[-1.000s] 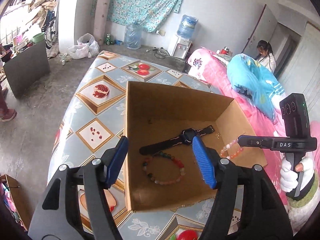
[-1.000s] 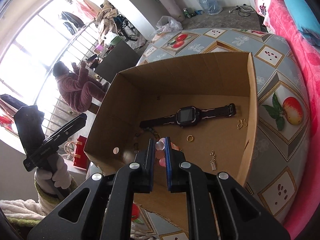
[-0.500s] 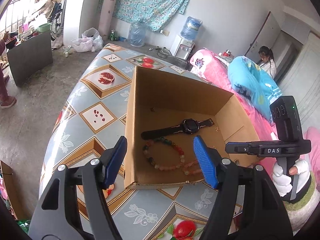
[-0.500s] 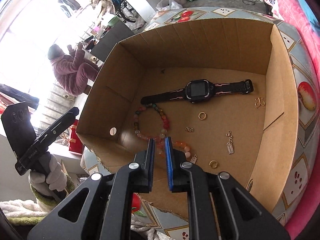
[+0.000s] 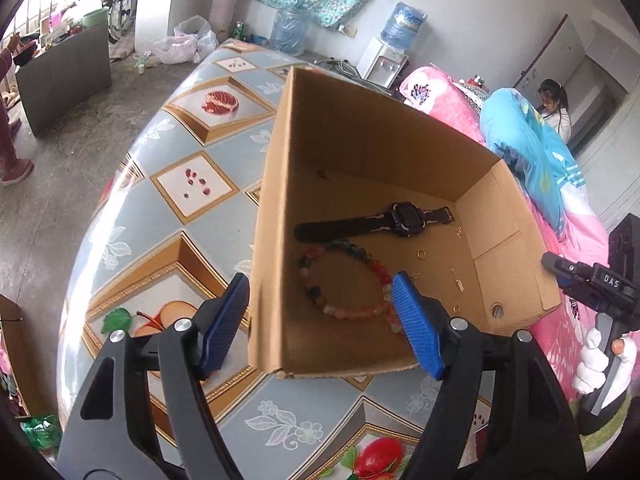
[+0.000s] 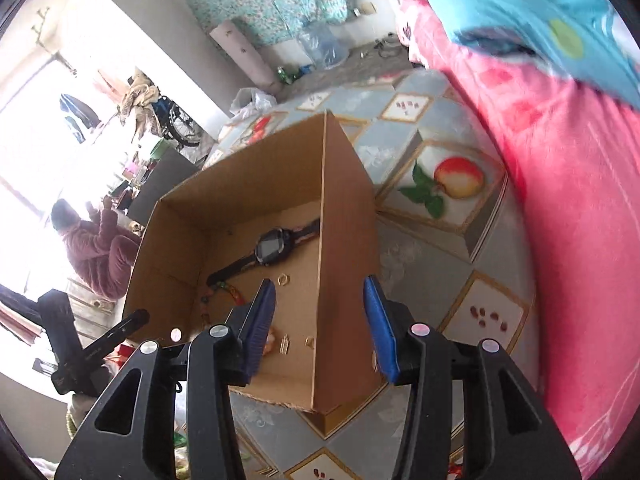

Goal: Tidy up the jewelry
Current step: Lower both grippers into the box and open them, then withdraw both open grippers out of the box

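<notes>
Jewelry box (image 5: 384, 152) sits on fruit-print table (image 5: 188, 184) beside pink bed (image 6: 580, 200); both hand-held grippers opening, empty.

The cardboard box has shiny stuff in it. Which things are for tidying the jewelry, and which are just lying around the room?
For the job: cardboard box, black watch, bead bracelet, small gold ring.

Just lying about: water dispenser, blue blanket, white plastic bags, patterned tablecloth.

Bead bracelet (image 6: 224, 294) half hidden by finger, small gold pieces (image 5: 458, 284) indistinct
</notes>
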The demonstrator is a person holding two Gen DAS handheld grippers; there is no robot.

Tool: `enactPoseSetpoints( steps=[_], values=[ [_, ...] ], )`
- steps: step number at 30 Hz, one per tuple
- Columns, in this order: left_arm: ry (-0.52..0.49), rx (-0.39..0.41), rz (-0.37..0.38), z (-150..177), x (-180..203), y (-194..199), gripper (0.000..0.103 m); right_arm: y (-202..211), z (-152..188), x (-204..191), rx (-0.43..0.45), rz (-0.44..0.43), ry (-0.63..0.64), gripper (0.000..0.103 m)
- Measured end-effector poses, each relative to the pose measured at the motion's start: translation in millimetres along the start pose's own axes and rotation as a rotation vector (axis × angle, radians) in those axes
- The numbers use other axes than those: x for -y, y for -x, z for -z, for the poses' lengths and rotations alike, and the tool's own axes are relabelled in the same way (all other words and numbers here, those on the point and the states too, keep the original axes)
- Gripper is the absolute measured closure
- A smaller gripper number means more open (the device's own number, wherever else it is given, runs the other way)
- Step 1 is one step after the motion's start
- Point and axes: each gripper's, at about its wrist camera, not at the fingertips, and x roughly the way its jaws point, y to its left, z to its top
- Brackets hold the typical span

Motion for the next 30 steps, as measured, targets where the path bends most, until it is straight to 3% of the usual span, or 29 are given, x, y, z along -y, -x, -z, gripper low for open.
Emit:
enactPoseSetpoints(
  steps=[2,7,13,20,26,30],
  values=[
    [-0.006,0.002,-0.019,4.0,4.4,-4.1,0.029,-12.1,4.5,-0.9,-0.057,-0.002,0.009,0.053],
    [0.018,-0.007,-0.058,2.4,10.8,-5.6,0.027,-15.6,4.5,-17.4,-0.069,0.063,0.061,0.048],
    [0.006,0.004,-0.057,7.0,13.4,9.5,0.027,-0.7,12.6,-19.2,-0.041,0.039,0.070,0.048],
    [0.018,-0.005,-0.036,37.6,16.3,28.7,0.024,15.3,39.3,-8.6,-0.029,0.002,0.043,0.048],
    [-0.004,0.054,-0.042,60.1,17.8,44.4,0.024,27.5,61.7,-2.6,0.024,-0.041,0.039,0.048],
    [-0.084,0.198,-0.151,73.2,30.4,73.0,0.022,47.5,82.8,-6.1,0.121,0.002,0.061,0.047]
  ],
)
